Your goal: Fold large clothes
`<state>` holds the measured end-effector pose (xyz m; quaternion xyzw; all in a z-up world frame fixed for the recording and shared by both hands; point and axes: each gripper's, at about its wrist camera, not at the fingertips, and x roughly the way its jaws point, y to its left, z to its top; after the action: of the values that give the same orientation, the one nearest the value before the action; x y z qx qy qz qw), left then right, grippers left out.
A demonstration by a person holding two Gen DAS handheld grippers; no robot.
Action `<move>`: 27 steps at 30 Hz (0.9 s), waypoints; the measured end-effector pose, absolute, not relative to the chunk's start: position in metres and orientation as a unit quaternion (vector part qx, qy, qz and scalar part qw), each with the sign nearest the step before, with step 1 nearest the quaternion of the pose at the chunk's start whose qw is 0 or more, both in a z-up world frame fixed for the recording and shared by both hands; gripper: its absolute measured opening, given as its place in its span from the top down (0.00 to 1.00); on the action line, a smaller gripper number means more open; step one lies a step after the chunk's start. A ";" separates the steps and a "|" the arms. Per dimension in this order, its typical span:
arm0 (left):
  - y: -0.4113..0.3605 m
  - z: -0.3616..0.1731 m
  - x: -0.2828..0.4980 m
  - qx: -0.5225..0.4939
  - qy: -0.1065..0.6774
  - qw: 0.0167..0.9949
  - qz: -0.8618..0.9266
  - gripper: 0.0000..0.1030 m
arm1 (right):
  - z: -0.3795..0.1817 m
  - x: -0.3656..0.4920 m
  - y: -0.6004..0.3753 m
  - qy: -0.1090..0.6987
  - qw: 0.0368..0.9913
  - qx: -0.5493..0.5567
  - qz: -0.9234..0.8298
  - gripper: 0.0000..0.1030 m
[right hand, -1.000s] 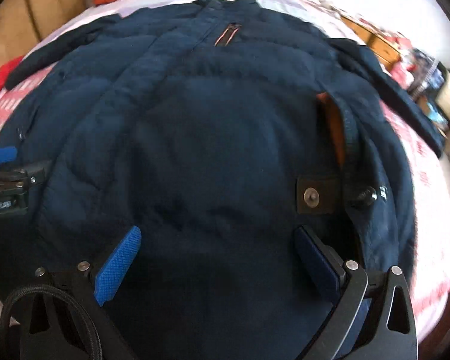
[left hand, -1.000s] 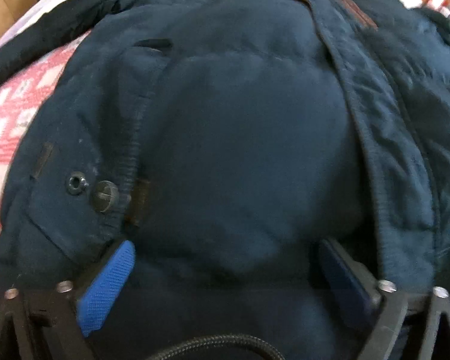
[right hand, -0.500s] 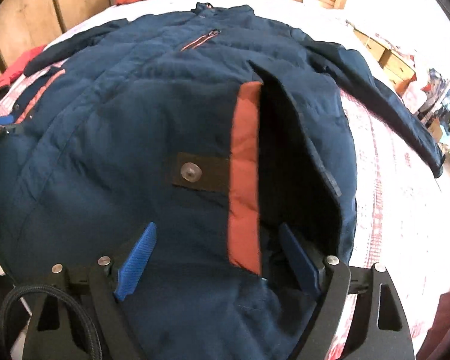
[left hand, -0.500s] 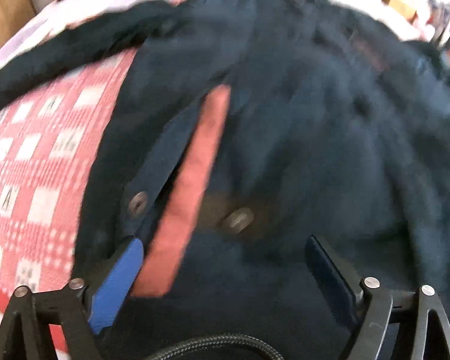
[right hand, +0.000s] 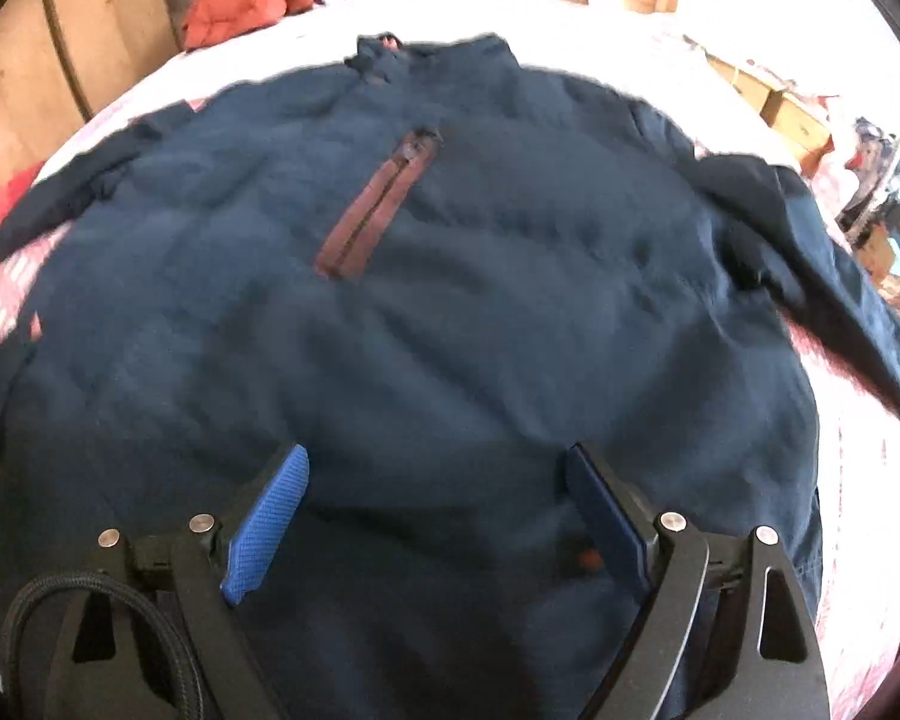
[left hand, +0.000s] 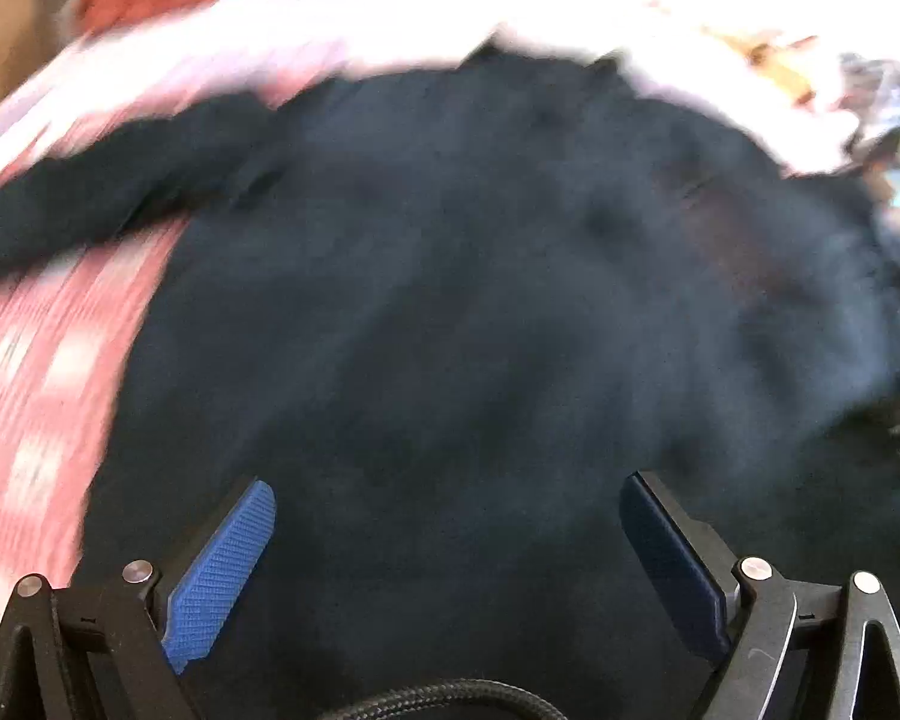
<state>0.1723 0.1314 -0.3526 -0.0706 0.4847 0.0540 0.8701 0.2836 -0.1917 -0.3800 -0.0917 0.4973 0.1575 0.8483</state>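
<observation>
Navy padded jacket [right hand: 450,312] lies spread front-up across the bed [right hand: 600,30], filling mid-frame in both wrist views, sleeves out to upper left and right; it looks bulky, soft and puffy, likely moderately heavy and springy with a slightly slick shell, so best taken at hem corners, sleeve cuffs or the collar rather than the padded middle. Left hand-held gripper [left hand: 450,540] has jaws wide and opening, right hand-held gripper [right hand: 438,504] stands wide too, both hovering over fabric, nothing pinched. No containers clearly visible; clutter at right edge too blurred to tell.
</observation>
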 end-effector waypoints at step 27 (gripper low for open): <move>0.190 -0.377 0.339 -0.073 0.509 0.852 0.096 0.05 | -0.402 0.433 -0.246 0.524 0.849 -0.050 0.051 0.05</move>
<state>0.3389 0.1896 -0.3766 -0.0733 0.5093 0.0956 0.8521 0.4326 -0.2462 -0.4020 -0.0498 0.5243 0.0511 0.8485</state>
